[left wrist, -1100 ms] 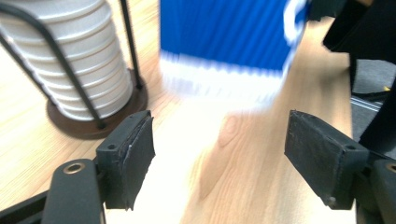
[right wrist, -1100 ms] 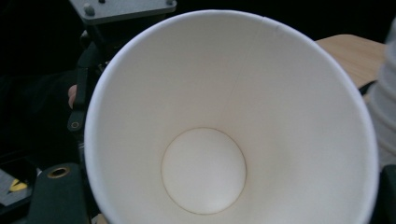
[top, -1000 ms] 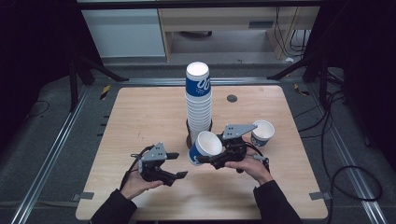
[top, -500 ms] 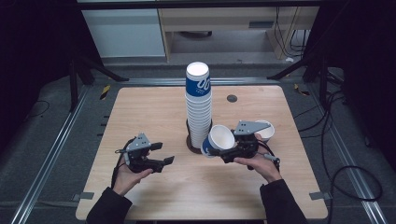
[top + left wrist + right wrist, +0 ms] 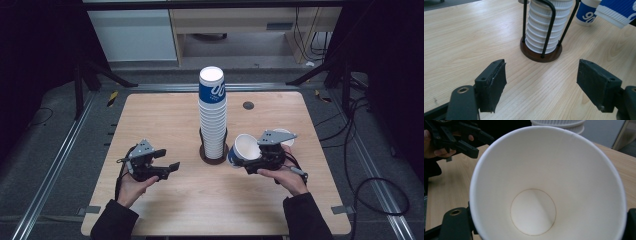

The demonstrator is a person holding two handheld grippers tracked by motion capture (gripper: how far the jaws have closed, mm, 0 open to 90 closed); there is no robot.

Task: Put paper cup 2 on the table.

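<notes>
Holding: the right hand-held gripper (image 5: 248, 162) clamps a paper cup (image 5: 245, 148), blue outside and white inside, tipped on its side with its mouth toward the camera above.
Cup position: lifted off the desk (image 5: 165, 120), just right of the stack's base, near it but apart as far as the high view shows.
Cup from the right gripper view: the paper cup (image 5: 549, 185) shows its white inside and round bottom, with black gripper parts at its lower left and lower right edges.
Left hand-held gripper: the left hand-held gripper (image 5: 167, 159) sits low over the desk at the left, well apart from the stack, its jaws spread wide with nothing between them.
Left gripper view: the two black pads (image 5: 495, 82) stand far apart over bare wood, pointing toward the stack's base.
Cup stack: a tall stack of cups (image 5: 212, 117) stands upright at the middle of the desk, white ribbed sides below and a blue band at the top.
Holder: the stack stands in a dark round base with thin black wire uprights (image 5: 541, 53).
Second cup: another blue and white cup (image 5: 285, 136) is on the desk just behind the right hand-held gripper, partly hidden by it.
Hands: each hand grips its tool from the near edge of the desk, sleeves dark.
</notes>
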